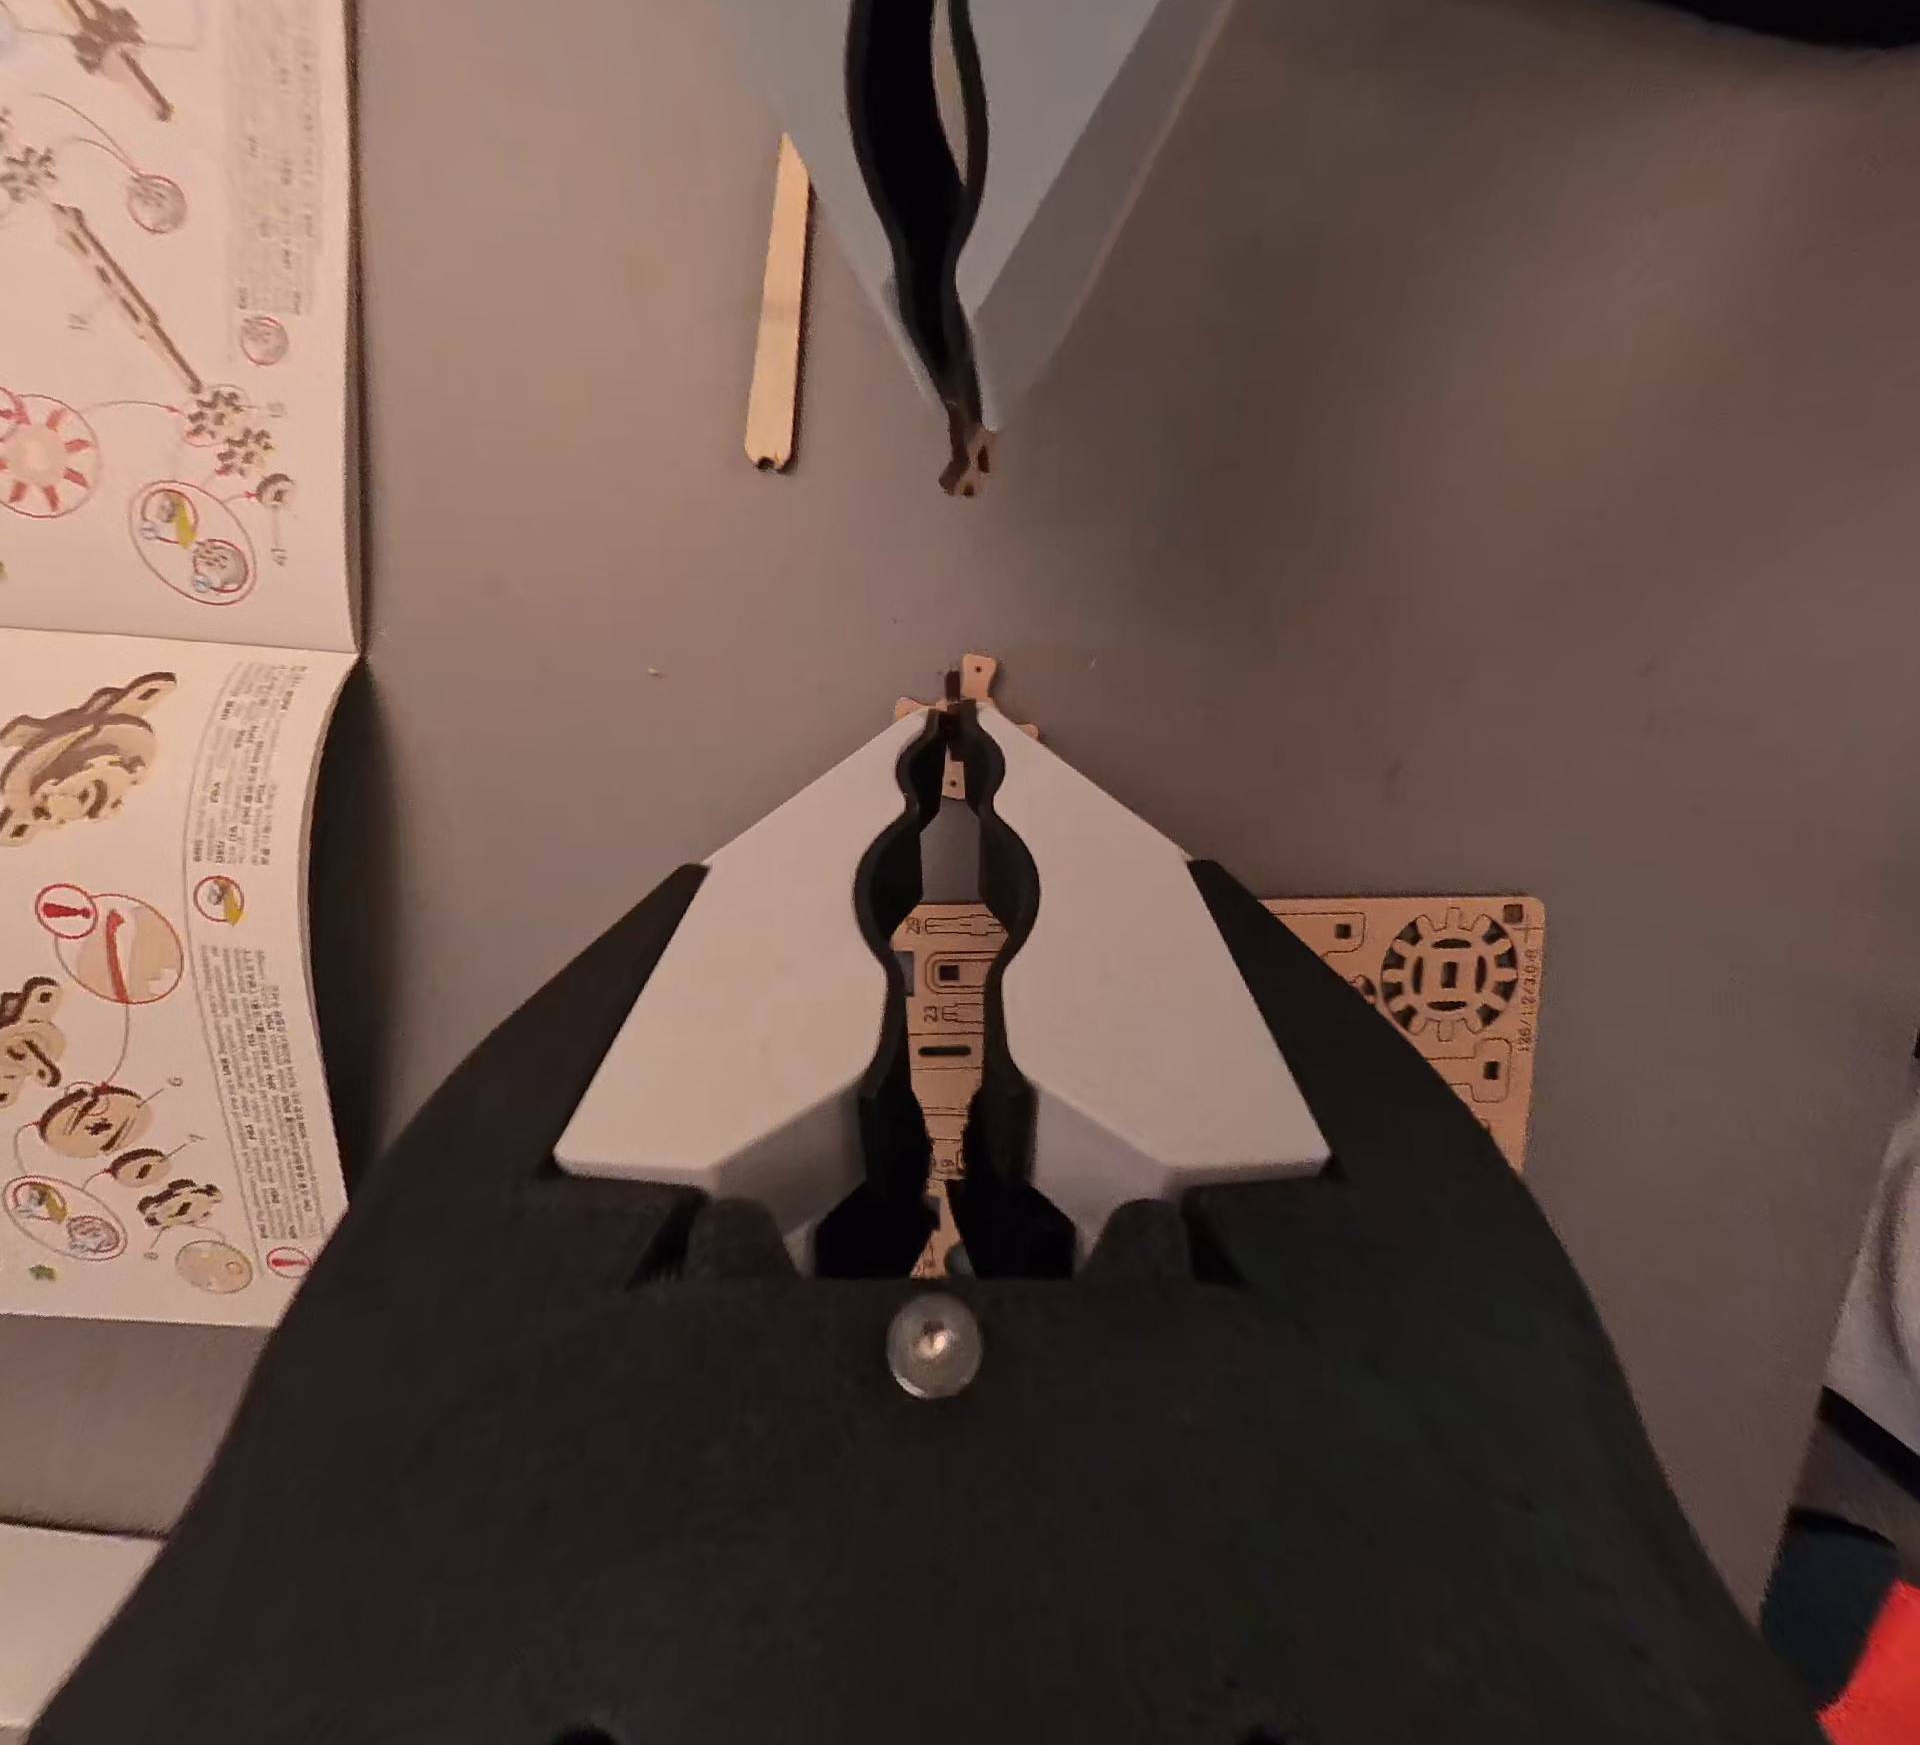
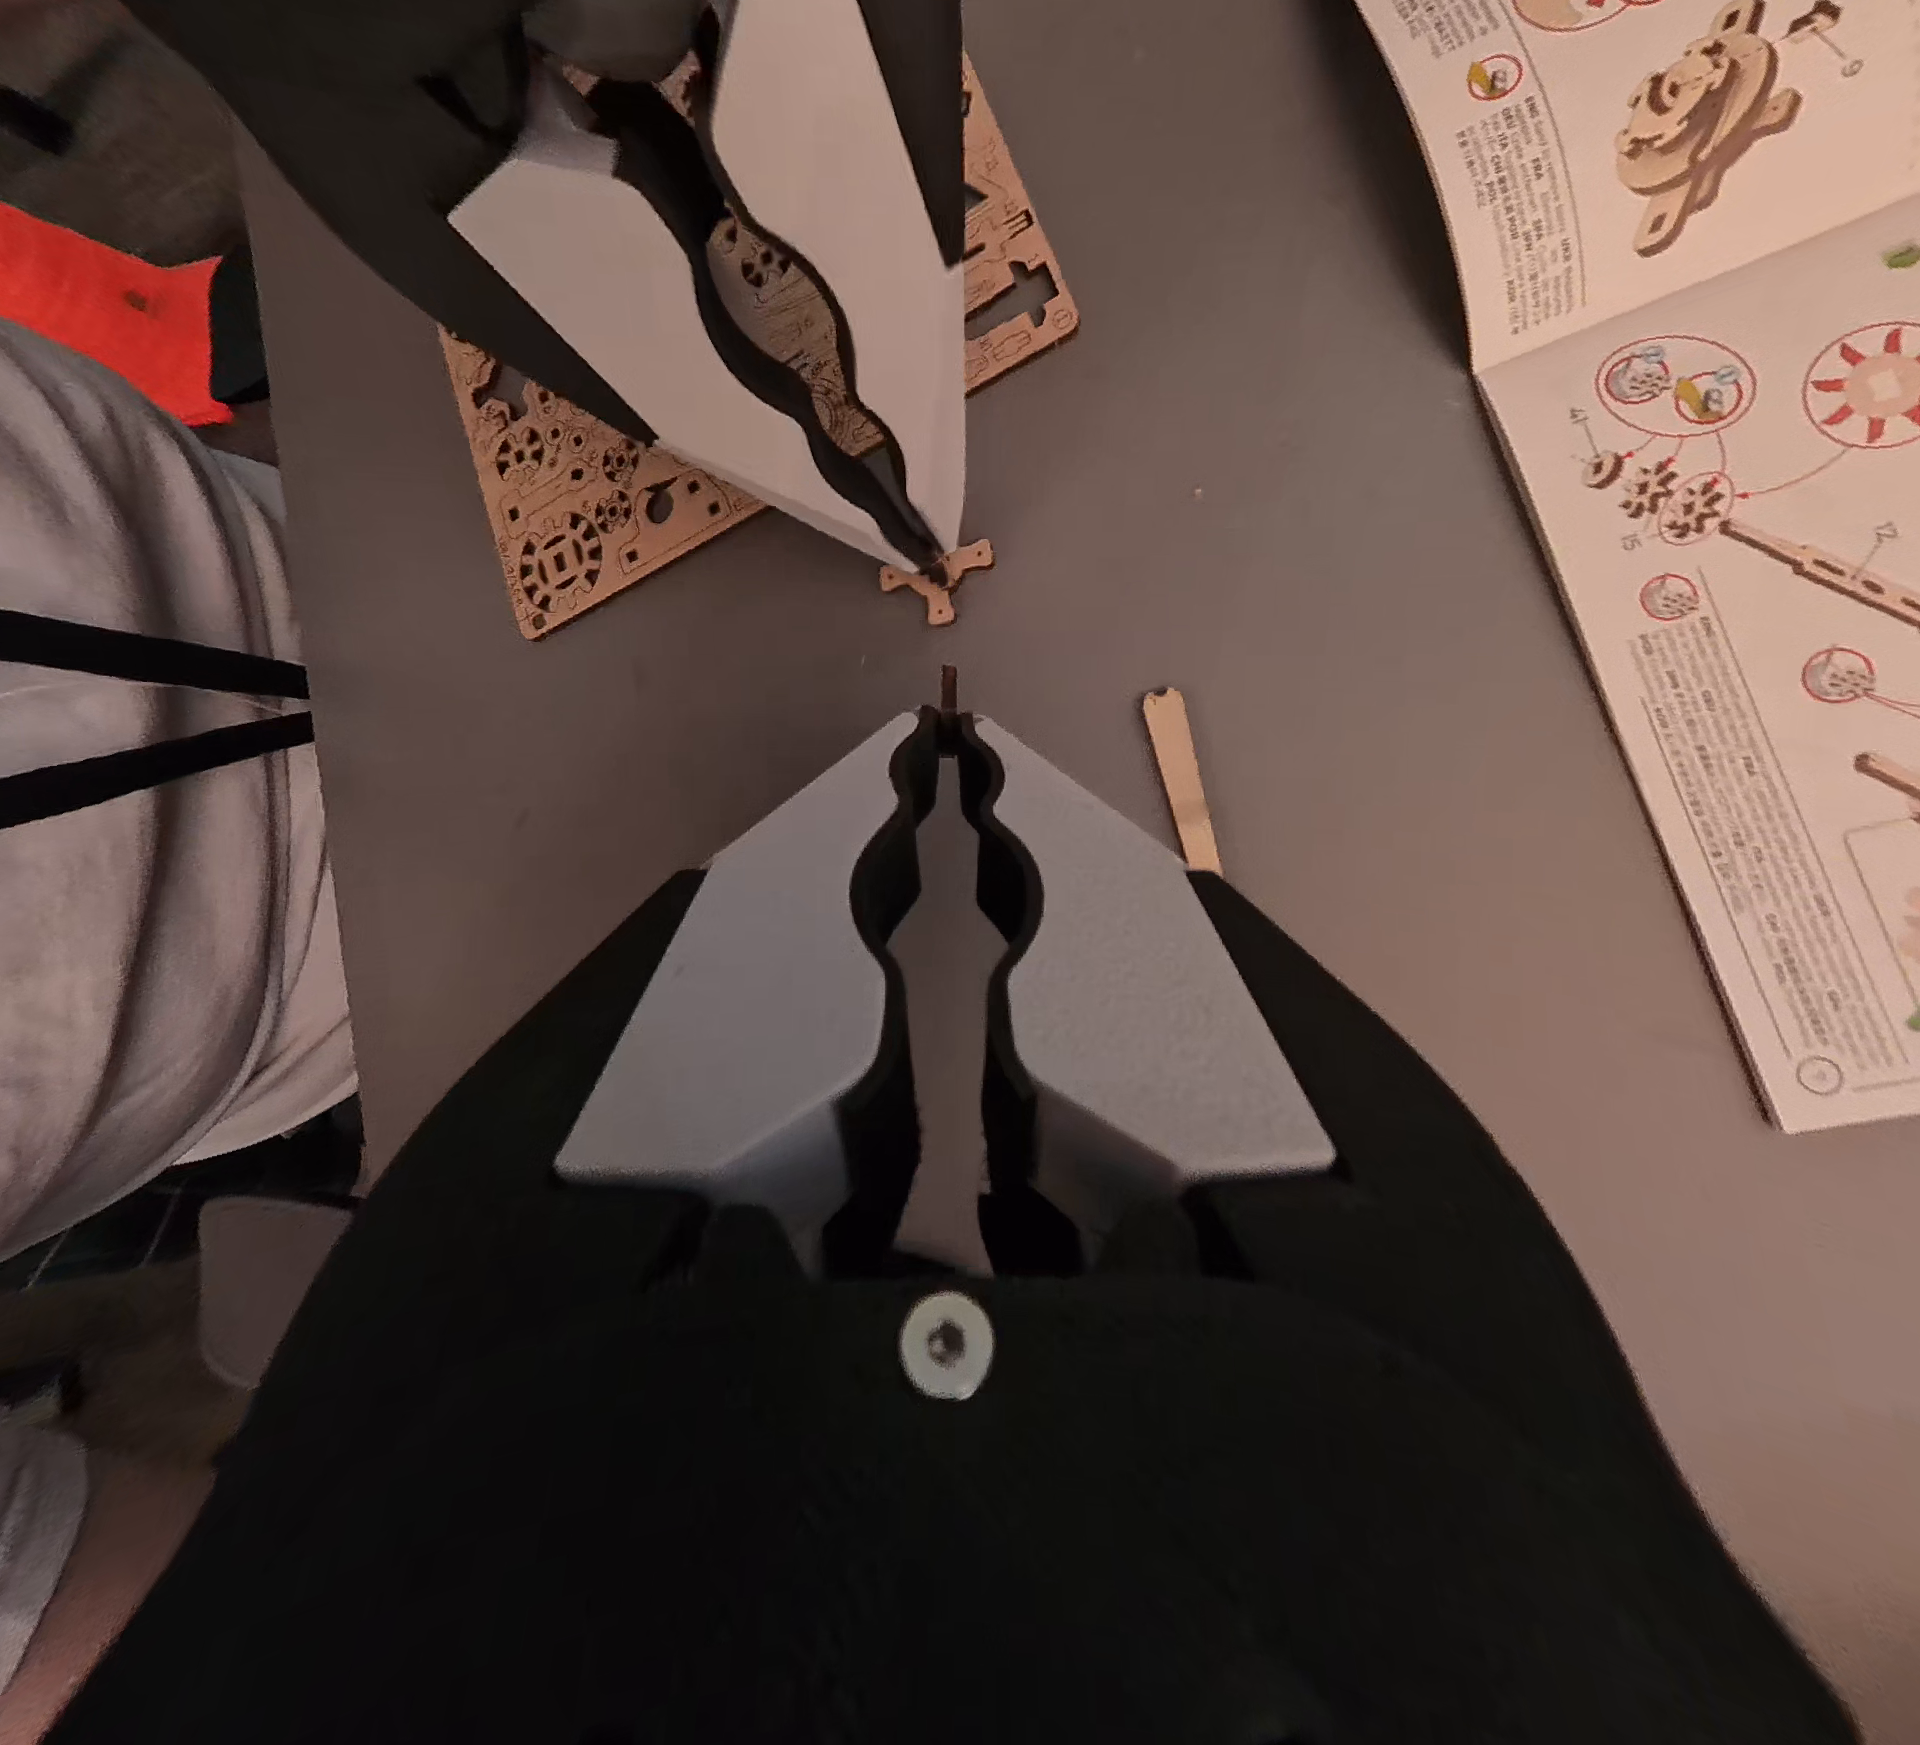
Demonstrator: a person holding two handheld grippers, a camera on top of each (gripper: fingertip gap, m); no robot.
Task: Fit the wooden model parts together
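In the left wrist view my left gripper (image 1: 951, 721) is shut on a small cross-shaped wooden part (image 1: 977, 679) that sticks out past its tips, low over the grey table (image 1: 1351, 552). My right gripper (image 1: 964, 433) comes in from the top, shut on a small dark notched wooden part (image 1: 966, 467). The two parts face each other with a gap between them. In the right wrist view my right gripper (image 2: 948, 721) pinches its part (image 2: 948, 687) edge-on. The left gripper (image 2: 928, 552) holds the cross-shaped part (image 2: 937, 586) just beyond it.
A flat wooden stick (image 1: 777, 324) (image 2: 1179, 776) lies on the table beside the right gripper. A laser-cut wooden parts sheet (image 1: 1439, 978) (image 2: 582, 532) lies under the left gripper. An open instruction booklet (image 1: 156, 241) (image 2: 1662, 345) lies to one side. A person's grey clothing (image 2: 125, 812) is at the table edge. Spacing between my two grippers at the tips: around 5 cm.
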